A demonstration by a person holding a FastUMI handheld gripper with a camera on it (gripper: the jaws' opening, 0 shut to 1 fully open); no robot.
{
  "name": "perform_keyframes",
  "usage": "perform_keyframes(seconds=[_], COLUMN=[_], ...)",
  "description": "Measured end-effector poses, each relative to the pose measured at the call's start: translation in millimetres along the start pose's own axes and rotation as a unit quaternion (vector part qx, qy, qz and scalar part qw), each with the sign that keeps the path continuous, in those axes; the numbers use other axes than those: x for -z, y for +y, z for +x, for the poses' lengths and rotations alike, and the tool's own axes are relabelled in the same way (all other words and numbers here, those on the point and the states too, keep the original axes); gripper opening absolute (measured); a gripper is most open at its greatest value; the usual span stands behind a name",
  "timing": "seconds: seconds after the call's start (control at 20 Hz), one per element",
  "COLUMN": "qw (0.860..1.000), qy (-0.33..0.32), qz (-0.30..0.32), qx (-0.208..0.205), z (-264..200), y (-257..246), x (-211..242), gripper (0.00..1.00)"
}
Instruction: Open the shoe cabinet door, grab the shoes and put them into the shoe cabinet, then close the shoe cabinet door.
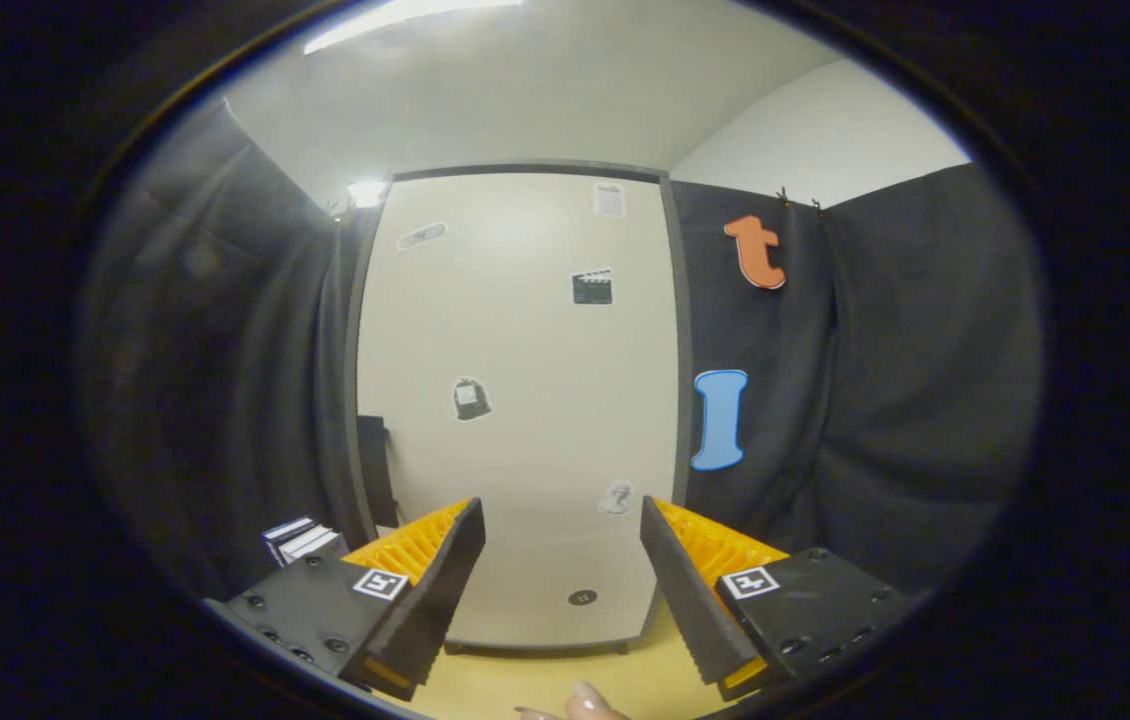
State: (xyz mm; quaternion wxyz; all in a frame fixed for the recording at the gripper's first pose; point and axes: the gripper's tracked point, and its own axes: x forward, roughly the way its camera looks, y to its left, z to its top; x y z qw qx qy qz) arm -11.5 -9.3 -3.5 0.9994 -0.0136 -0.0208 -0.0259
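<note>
My fingers [562, 590] spread wide, holding nothing. Shoe cabinet door [525, 400] shut, straight ahead beyond fingers, small dark knob [582, 597] low between them. Fits pre-opening or post-closing; can't tell which. Shoes not spotted. Fingertips [580, 706] of a person's hand below.

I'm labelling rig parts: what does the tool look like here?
The tool has two wedge-shaped fingers with ribbed inner faces. Each sits on a dark block with screw heads and a square black-and-white marker. No cables are visible.
</note>
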Motion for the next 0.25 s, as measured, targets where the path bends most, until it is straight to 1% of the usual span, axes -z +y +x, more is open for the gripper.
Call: perform_keyframes(seconds=[0.15, 0.25], qw=[1.000, 0.999], qy=[-0.009, -0.005], qz=[0.013, -0.001], qx=[-0.023, -0.033], z=[-2.9, -2.0], y=[-33.4, -63.7], x=[0.2, 5.4], gripper=[0.98, 0.98])
